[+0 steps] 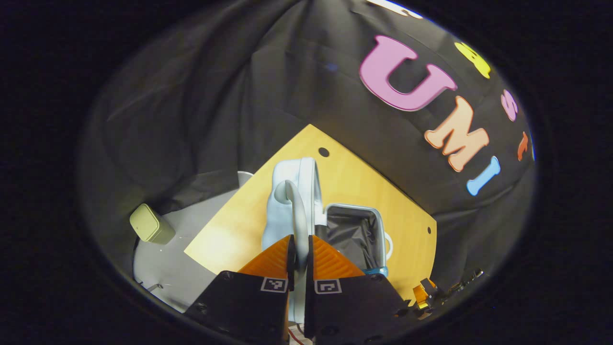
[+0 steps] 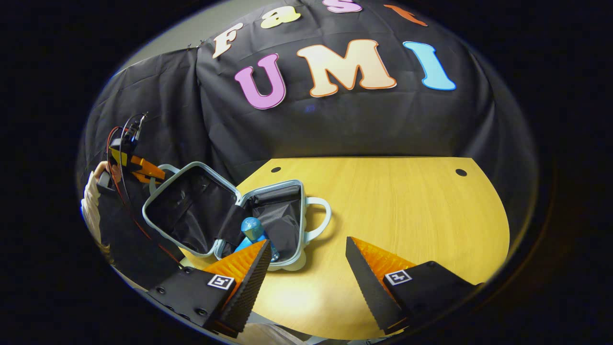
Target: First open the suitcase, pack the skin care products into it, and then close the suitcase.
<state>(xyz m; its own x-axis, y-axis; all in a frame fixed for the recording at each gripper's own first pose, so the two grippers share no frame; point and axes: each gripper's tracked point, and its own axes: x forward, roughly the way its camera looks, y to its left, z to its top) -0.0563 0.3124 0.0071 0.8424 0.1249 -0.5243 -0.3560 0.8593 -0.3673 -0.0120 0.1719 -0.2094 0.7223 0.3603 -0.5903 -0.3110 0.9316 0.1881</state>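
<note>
Clamped between the left hand-held gripper [image 1: 300, 261] fingers at the bottom centre of the left gripper view is the pale handle [image 1: 297, 215] of the suitcase lid [image 1: 292, 191]; both fingers press on it. Beyond it, the suitcase [image 2: 230, 215] lies open on the wooden bench [image 2: 407, 215], its dark lining showing. In the right gripper view the right hand-held gripper [image 2: 306, 261] is spread wide at the bottom, holding nothing. A blue skin care bottle [image 2: 252, 230] sits inside the suitcase base, left of centre. A small greenish box [image 1: 151, 224] lies at the lower left of the left gripper view.
</note>
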